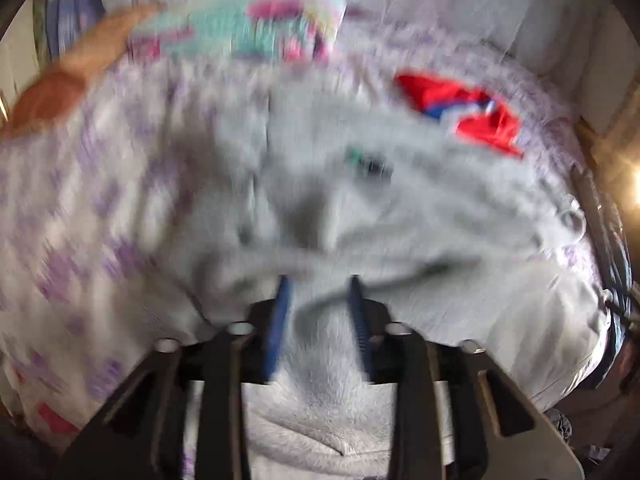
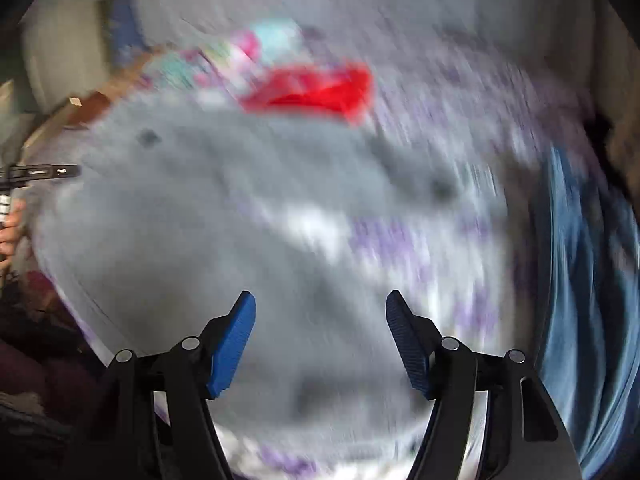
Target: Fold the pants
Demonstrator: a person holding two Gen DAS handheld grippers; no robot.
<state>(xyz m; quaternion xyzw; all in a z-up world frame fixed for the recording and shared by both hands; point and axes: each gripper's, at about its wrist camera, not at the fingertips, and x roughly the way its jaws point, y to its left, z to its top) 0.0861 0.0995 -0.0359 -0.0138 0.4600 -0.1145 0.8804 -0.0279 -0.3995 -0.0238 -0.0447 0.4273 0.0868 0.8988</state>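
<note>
Pants (image 1: 360, 208), grey and rumpled, lie spread on a bed with a white and purple patterned cover (image 1: 80, 208), directly ahead of both tools. Left gripper (image 1: 320, 304) is clenched on a fold of the grey cloth, which bunches up between its blue fingers (image 1: 280, 320) and drapes back toward the camera. Right gripper (image 2: 320, 320) is released, its blue pads spread wide above the grey fabric, gripping nothing.

Beyond the pants, past the left tool's tips, sit a red garment (image 1: 480, 120) and a teal and pink cloth (image 1: 248, 28), with a pale wall behind. Bed edge falls away to that tool's right.

Only the right view shows blue fabric (image 2: 580, 280) to its right and the person's hand (image 2: 10, 228) at far left. Both views are motion-blurred
</note>
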